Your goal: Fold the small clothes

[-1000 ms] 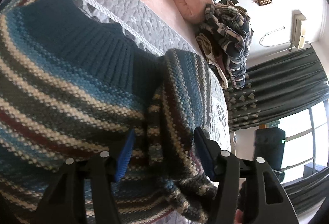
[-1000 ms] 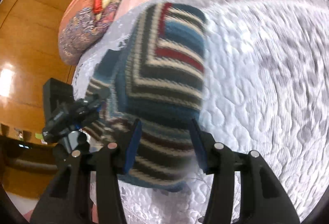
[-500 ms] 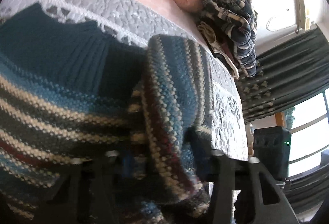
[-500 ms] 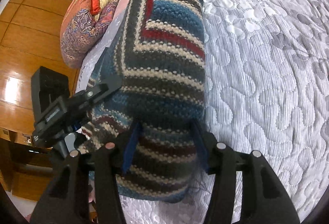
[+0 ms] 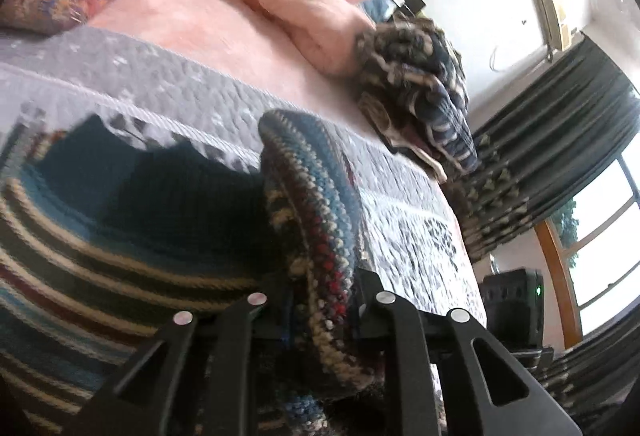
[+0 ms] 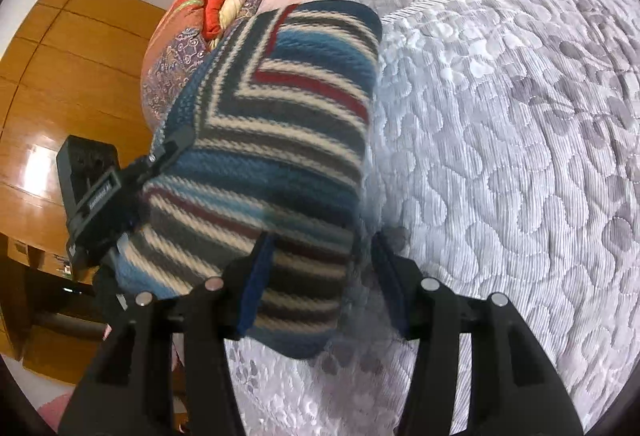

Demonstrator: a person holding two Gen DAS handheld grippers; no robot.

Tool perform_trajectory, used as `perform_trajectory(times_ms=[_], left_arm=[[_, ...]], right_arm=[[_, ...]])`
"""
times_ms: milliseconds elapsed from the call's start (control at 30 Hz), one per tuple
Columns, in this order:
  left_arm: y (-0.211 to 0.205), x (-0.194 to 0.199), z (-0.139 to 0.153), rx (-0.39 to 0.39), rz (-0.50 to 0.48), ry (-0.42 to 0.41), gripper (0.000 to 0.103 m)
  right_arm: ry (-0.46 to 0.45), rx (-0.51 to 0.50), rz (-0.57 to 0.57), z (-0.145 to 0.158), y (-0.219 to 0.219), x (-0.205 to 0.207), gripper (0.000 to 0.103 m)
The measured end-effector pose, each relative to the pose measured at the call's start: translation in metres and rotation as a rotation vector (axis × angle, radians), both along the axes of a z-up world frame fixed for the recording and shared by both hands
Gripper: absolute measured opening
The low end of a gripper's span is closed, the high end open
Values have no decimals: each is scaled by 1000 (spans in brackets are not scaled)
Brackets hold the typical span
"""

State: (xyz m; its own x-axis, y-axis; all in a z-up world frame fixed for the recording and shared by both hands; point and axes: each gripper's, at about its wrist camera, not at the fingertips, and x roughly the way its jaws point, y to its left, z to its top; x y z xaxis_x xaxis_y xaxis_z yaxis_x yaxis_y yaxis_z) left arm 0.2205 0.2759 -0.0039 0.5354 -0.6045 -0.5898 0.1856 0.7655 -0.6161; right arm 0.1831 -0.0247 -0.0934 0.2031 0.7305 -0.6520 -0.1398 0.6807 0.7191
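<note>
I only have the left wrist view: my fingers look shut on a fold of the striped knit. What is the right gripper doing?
Observer: The right gripper straddles the near edge of the striped sweater, blue pads either side, not pinched shut.
Operator: Is the sweater folded on that side?
Observer: It looks folded over; stripes meet in a chevron on top, and it lies on the grey quilt.
Operator: Anything close on its right?
Observer: Only bare quilt. On the other side, the left gripper is clamped at the sweater's left edge, with a wooden wardrobe behind it.
</note>
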Motion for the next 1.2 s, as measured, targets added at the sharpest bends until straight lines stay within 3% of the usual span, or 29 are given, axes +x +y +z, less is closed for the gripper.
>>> perform_trajectory(times_ms=[533,833,1200], left_arm=[[106,0,-14,59,160,56,19],[159,-7,-7,121,218,59,19],[198,-5,-34,74,234,119,19]], right_arm=[[-16,-45,121,-4,69,-5,52],[-8,-21,176,-5,108,-3,52],[-5,-32,230,-4,148,-3,53]])
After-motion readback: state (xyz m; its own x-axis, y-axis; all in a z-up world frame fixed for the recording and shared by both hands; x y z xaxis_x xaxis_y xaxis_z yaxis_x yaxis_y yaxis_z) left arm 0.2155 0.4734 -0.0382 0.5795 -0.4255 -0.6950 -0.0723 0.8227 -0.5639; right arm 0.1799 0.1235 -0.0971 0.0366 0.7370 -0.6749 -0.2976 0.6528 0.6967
